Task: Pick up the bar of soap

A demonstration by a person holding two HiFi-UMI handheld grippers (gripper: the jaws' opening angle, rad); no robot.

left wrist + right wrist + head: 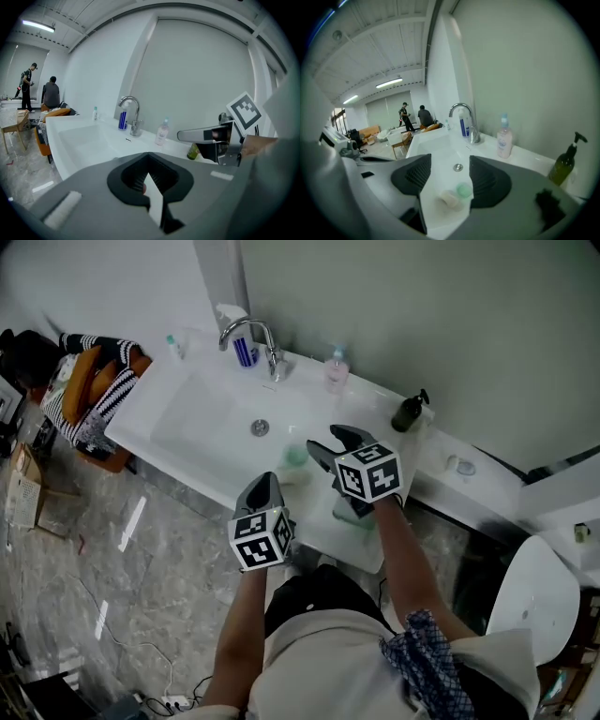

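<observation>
On the near rim of the white sink (187, 418) lie a round green bar of soap (296, 456) and a pale bar (292, 475) beside it. My right gripper (330, 442) hovers open just right of them. In the right gripper view both the green bar (464, 190) and the pale bar (449, 199) lie below, between the spread jaws of the right gripper (450, 161). My left gripper (265, 480) hangs over the sink's front edge, just short of the bars. In its own view the left gripper (149, 153) is shut at the tips with nothing held.
A chrome faucet (255, 334) stands at the back with a blue-and-white bottle (245, 351) behind it. A pink bottle (337, 371) and a dark pump bottle (408, 413) are on the counter. A chair with striped cloth (89, 390) is at left, a white stool (534, 596) at right.
</observation>
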